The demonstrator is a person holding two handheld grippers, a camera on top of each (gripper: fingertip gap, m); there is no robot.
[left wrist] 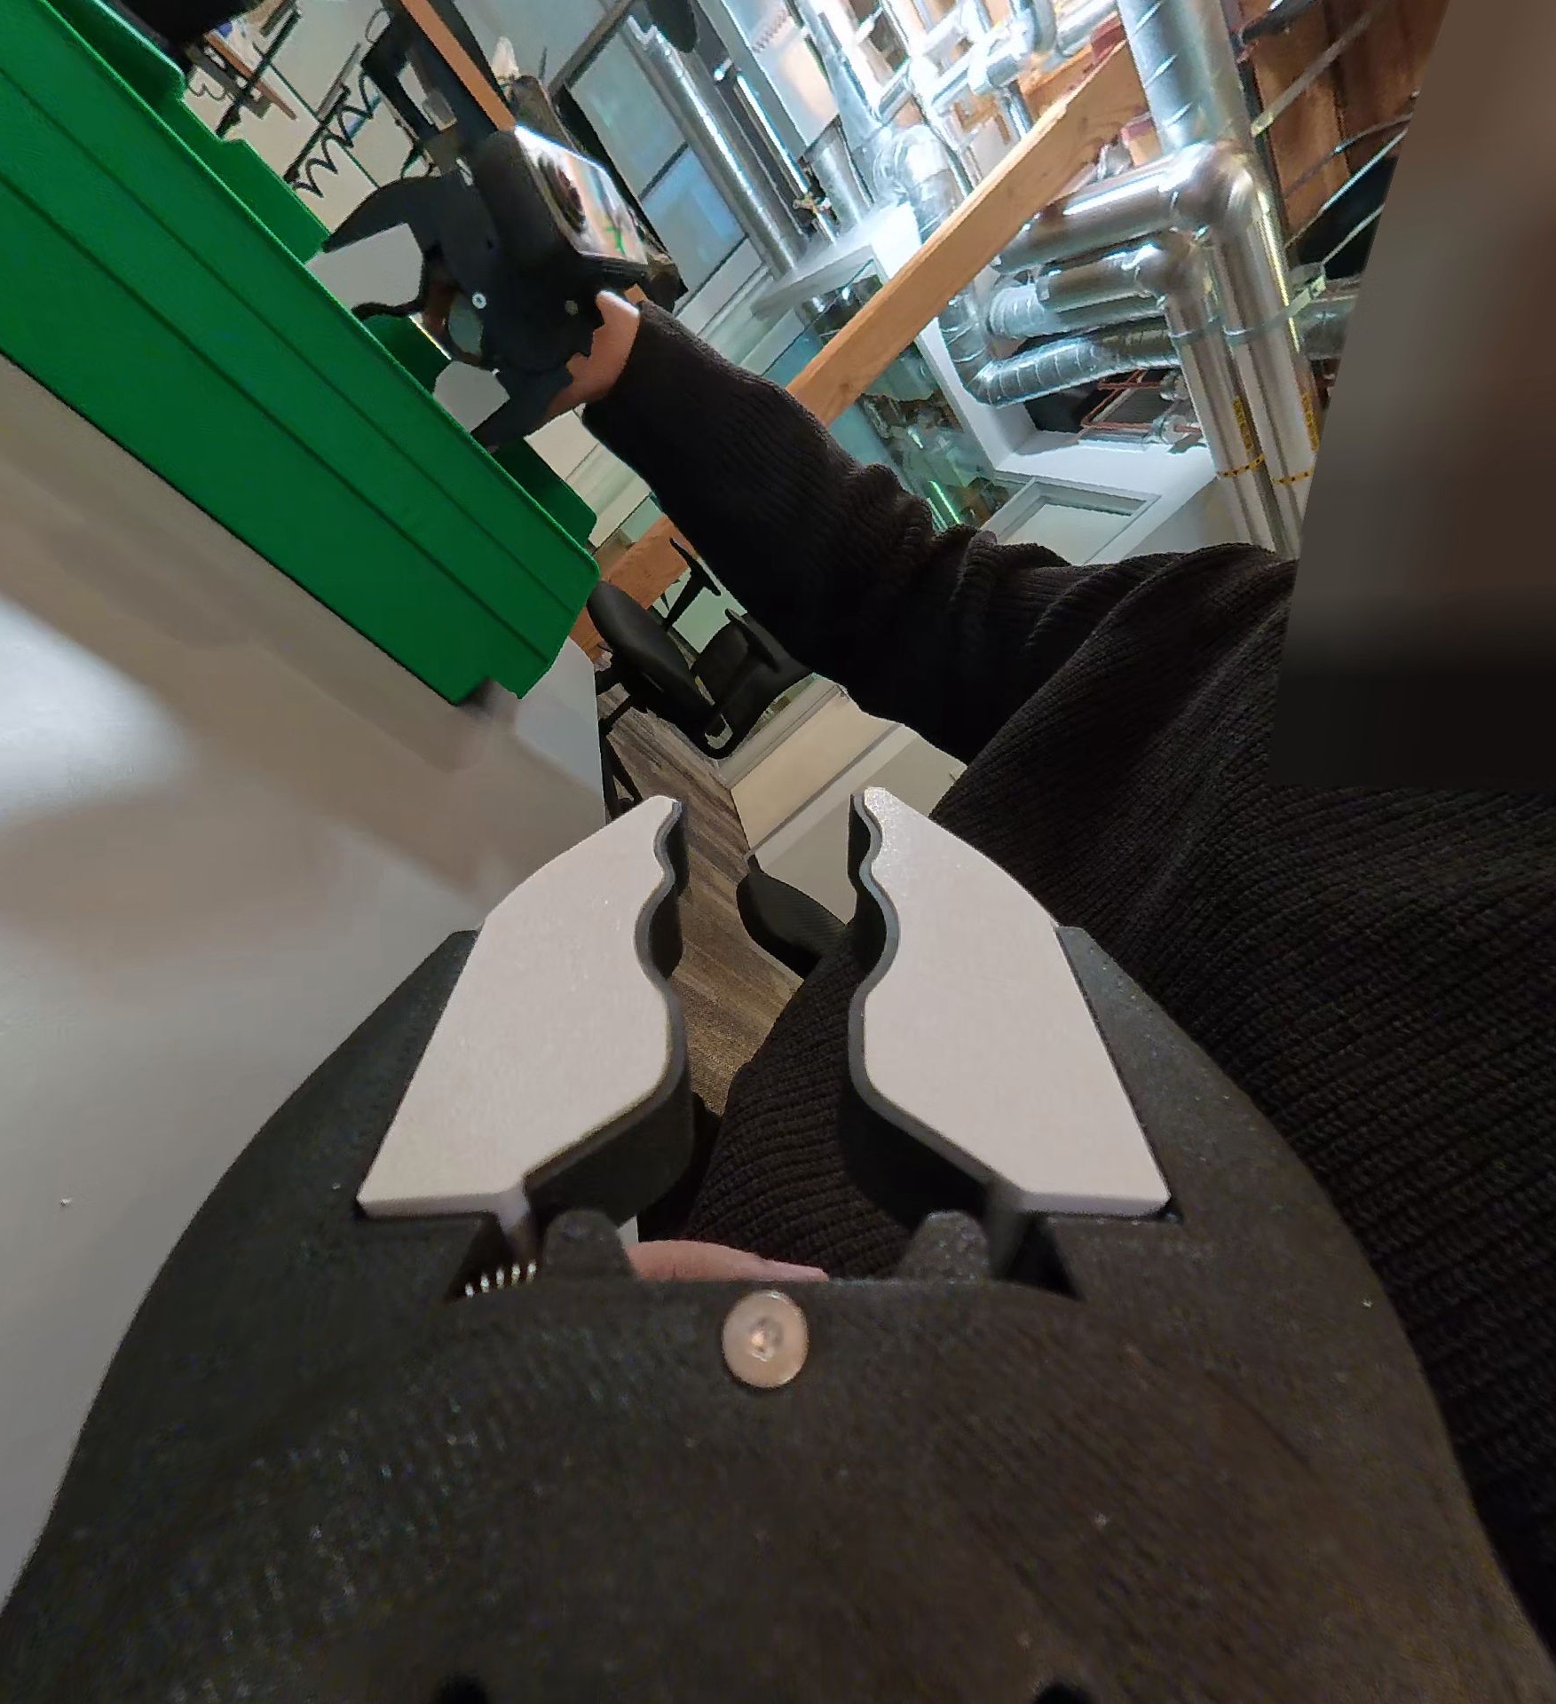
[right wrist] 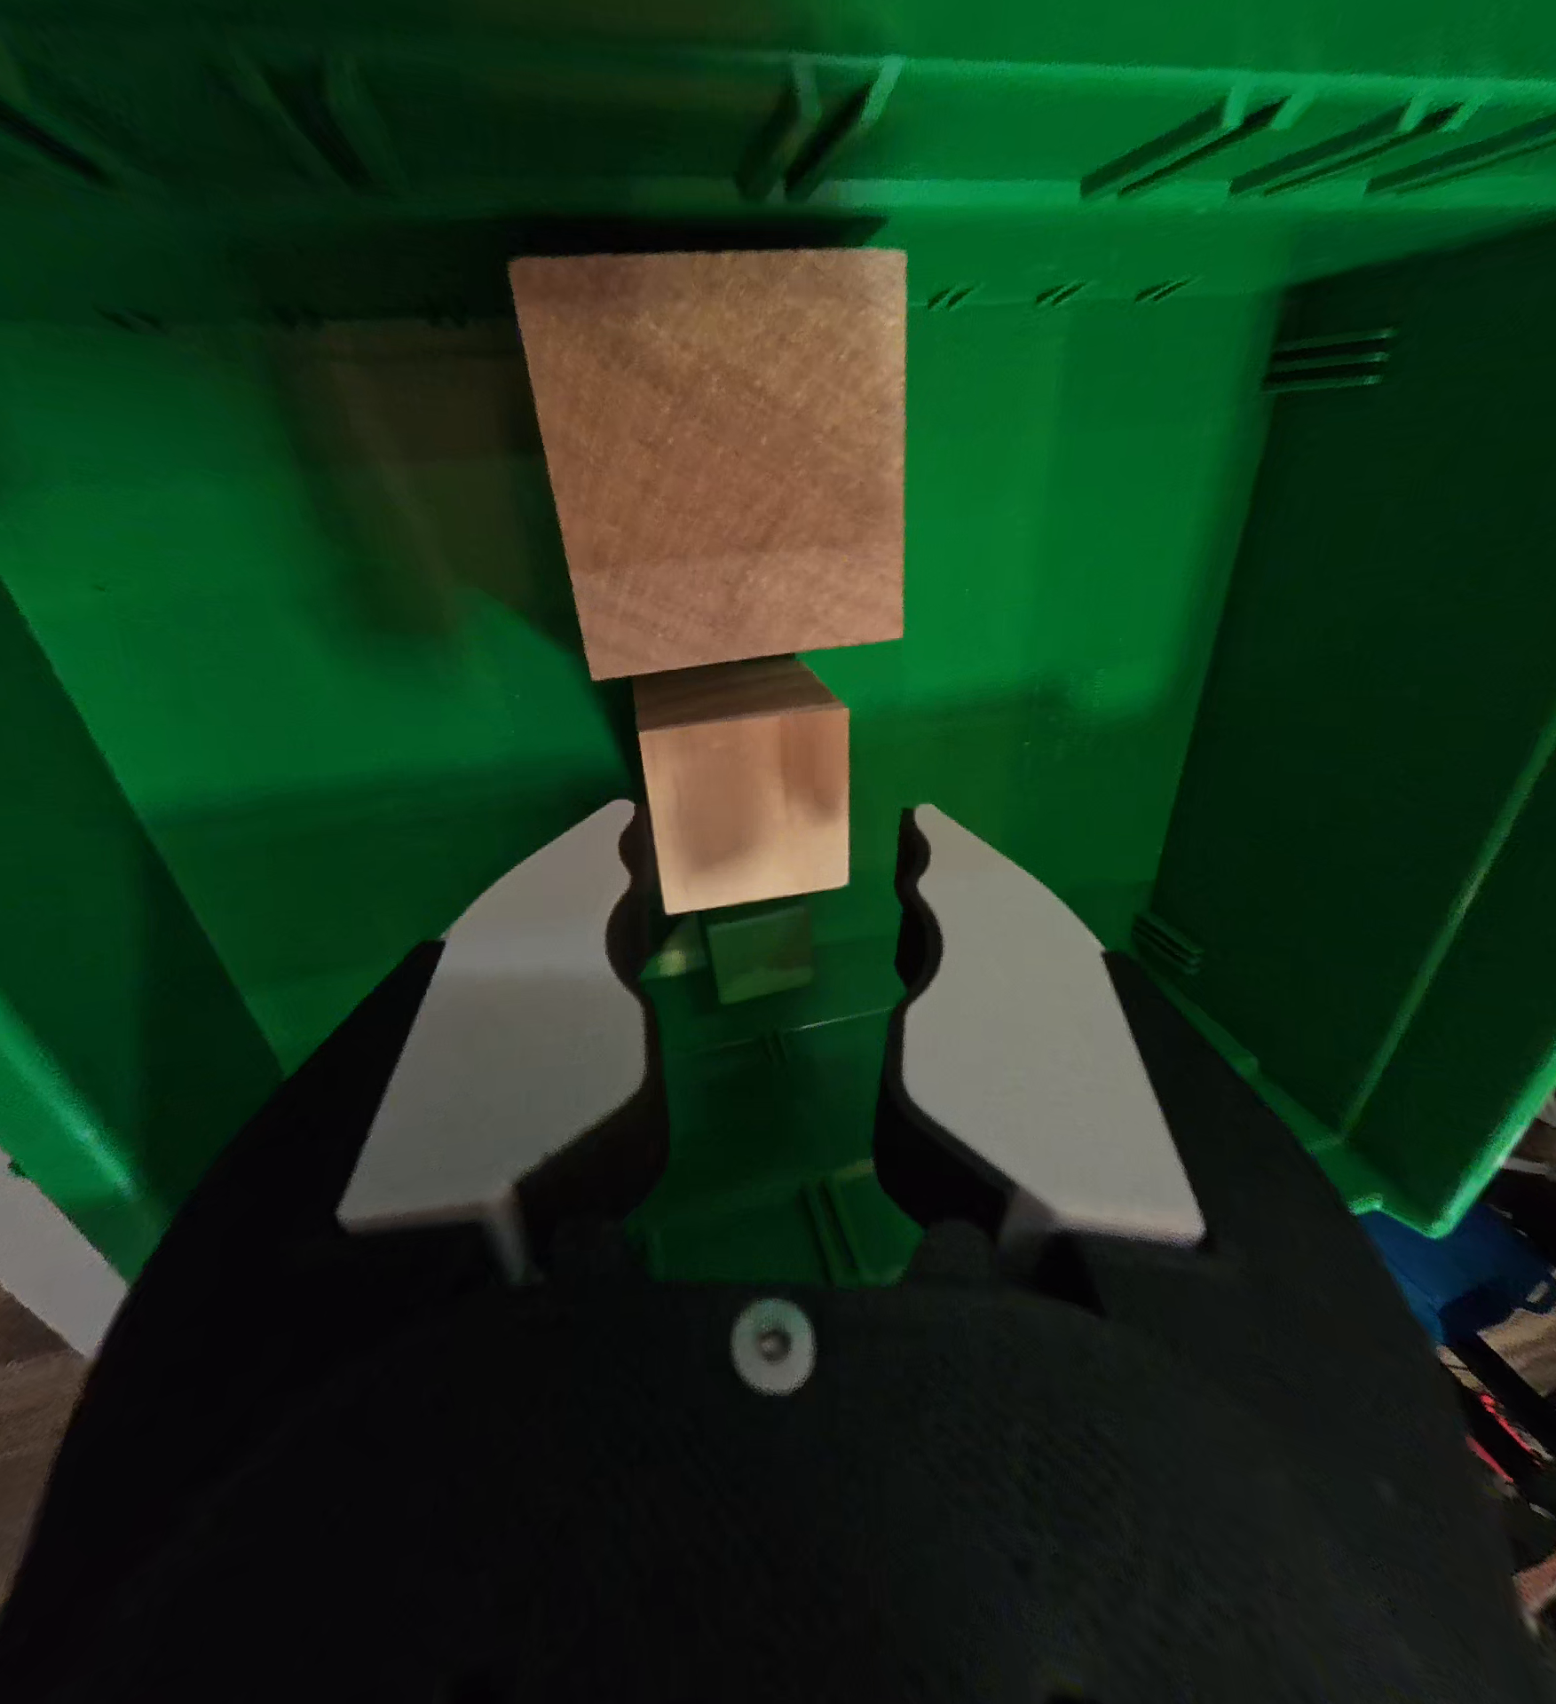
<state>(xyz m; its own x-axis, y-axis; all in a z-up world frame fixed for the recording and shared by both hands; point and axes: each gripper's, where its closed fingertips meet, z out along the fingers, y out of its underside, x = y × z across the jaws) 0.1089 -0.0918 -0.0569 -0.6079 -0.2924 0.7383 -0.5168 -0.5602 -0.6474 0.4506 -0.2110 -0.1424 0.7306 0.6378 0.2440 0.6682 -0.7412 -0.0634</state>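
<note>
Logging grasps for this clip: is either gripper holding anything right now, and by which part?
Nothing is held. The right gripper is open over the green bin, its fingers clear of the small wooden block. The left gripper is open and empty.

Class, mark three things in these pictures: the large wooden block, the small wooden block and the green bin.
large wooden block point(right wrist: 718, 461), right wrist view, middle of its broad face.
small wooden block point(right wrist: 744, 811), right wrist view, middle of its near face.
green bin point(right wrist: 1078, 572), right wrist view, bare inner wall right of the blocks.

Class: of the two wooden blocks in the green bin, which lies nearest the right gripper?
The small wooden block, just beyond the fingertips of the open right gripper; the large wooden block sits farther back.
</note>
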